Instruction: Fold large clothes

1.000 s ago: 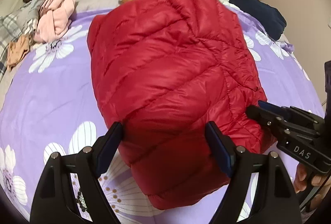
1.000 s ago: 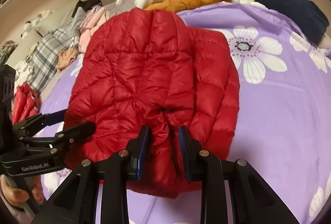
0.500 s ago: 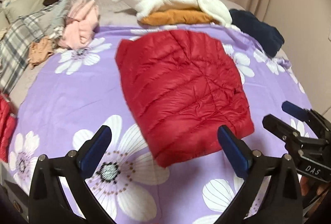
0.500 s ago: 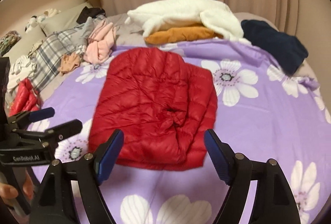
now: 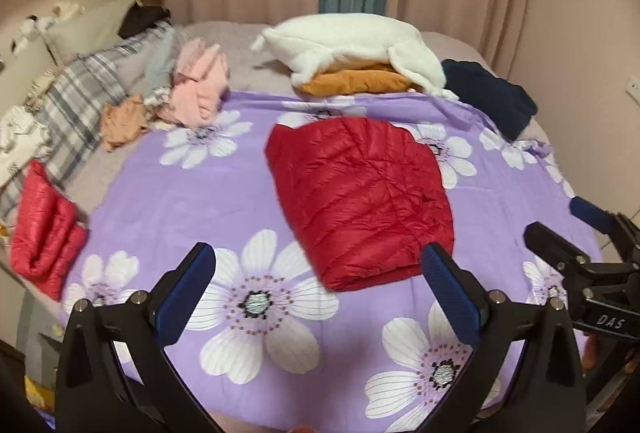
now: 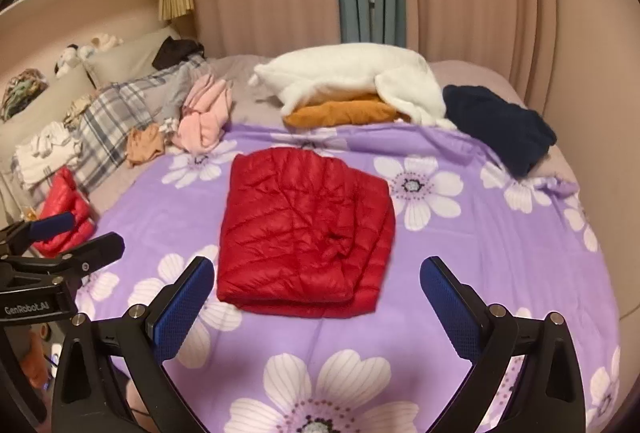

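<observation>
Showing a red quilted down jacket (image 5: 360, 201), folded into a squarish packet, lying near the middle of the bed (image 6: 520, 253) on its purple flowered cover. Left gripper (image 5: 316, 293) and right gripper (image 6: 316, 303) both hover over the near edge of the bed with fingers spread wide and nothing between them; the right pair has just been opening. By appearance the jacket is light, puffy and slick-shelled, so it would likely spring open or slide; a hold on the doubled near edge, pinching all layers, seems safest. A second earlier the right fingers pinched the jacket's near hem and the left ones straddled it closely; since then both grippers have let go and drawn back and upward.
</observation>
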A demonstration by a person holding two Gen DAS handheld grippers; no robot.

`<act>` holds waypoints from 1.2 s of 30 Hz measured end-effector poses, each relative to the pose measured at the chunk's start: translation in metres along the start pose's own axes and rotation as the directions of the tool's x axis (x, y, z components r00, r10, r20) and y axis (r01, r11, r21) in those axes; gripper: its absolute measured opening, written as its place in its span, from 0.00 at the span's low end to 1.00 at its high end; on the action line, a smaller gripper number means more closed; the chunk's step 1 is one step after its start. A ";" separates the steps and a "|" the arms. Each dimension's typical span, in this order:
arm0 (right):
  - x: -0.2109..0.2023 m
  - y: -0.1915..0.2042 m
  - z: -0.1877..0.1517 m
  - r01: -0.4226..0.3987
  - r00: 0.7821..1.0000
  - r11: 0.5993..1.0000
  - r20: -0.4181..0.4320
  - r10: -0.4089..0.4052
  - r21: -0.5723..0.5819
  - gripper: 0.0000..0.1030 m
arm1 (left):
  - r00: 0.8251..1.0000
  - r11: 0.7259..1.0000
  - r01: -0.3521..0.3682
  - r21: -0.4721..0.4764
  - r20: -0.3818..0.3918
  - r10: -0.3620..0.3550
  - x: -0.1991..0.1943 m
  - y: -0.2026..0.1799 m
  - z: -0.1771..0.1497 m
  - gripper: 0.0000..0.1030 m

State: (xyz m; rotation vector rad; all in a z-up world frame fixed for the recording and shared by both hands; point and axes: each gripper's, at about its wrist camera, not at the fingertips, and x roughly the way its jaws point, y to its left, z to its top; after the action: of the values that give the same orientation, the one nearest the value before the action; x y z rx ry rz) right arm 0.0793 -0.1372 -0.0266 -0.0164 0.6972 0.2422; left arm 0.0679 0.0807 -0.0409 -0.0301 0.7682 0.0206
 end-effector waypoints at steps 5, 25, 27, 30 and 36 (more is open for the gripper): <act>0.000 0.002 -0.009 -0.020 0.999 0.999 -0.048 0.021 0.025 0.99 | 0.997 0.998 -0.059 0.005 -0.046 0.059 0.002 -0.003 -0.012 1.00; -0.021 0.007 -0.010 -0.005 1.000 1.000 -0.010 0.005 -0.006 0.99 | 0.996 0.998 -0.057 0.001 -0.068 0.057 -0.006 -0.010 -0.017 1.00; -0.021 0.008 -0.010 -0.006 1.000 1.000 -0.011 0.006 -0.008 0.99 | 0.996 0.999 -0.054 0.003 -0.070 0.054 -0.006 -0.011 -0.017 1.00; -0.021 0.008 -0.009 -0.004 1.000 1.000 -0.008 0.004 -0.010 0.99 | 0.996 0.999 -0.053 0.009 -0.072 0.053 -0.006 -0.012 -0.017 1.00; -0.021 0.007 -0.008 -0.009 1.000 1.000 -0.010 0.009 -0.013 0.99 | 0.996 0.999 -0.053 0.011 -0.074 0.053 -0.007 -0.013 -0.018 1.00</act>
State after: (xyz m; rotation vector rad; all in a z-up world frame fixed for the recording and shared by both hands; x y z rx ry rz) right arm 0.0575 -0.1360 -0.0192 -0.0274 0.7059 0.2558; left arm 0.0512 0.0670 -0.0488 -0.0019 0.8429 0.0669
